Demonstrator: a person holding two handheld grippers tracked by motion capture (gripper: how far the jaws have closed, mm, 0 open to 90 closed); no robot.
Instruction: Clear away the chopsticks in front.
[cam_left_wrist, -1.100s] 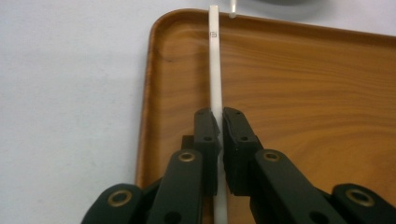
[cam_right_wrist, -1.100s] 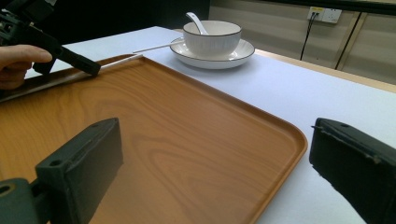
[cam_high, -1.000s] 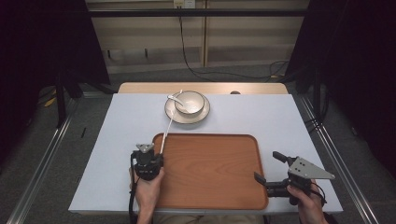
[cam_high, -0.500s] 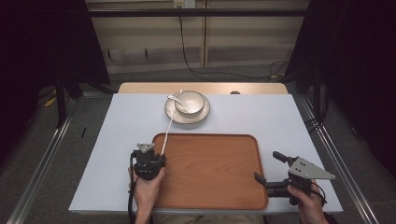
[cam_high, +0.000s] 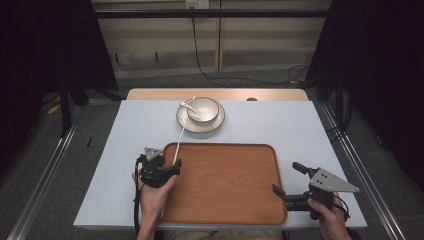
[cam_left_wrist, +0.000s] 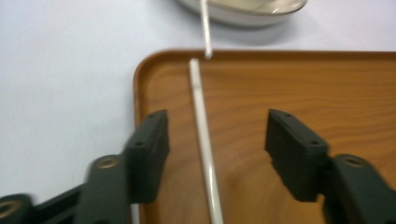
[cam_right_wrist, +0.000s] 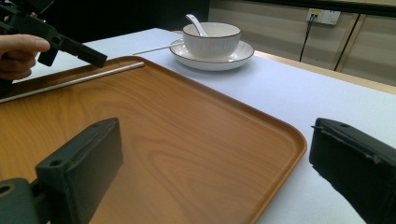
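Observation:
A wooden tray (cam_high: 230, 185) lies at the table's near middle. A thin white stick (cam_left_wrist: 201, 121) lies along the tray's left side. My left gripper (cam_high: 167, 165) hovers low over it, open, with the stick between the two jaws (cam_left_wrist: 218, 123) and touching neither. A second white stick (cam_high: 182, 134) slants from the plate (cam_high: 200, 125) down to the tray's far rim. On the plate stands a white bowl (cam_high: 202, 109) holding a spoon (cam_high: 189, 106). My right gripper (cam_high: 286, 177) is open at the tray's near right corner, with nothing between its jaws (cam_right_wrist: 215, 140).
A white cloth (cam_high: 310, 130) covers the table, with bare room left and right of the tray. A strip of bare wood (cam_high: 270, 94) shows at the table's far edge. Dark curtains and metal floor rails (cam_high: 360, 165) flank the table.
My left gripper has edged slightly forward along the stick on the tray. The right gripper, tray and bowl have stayed put.

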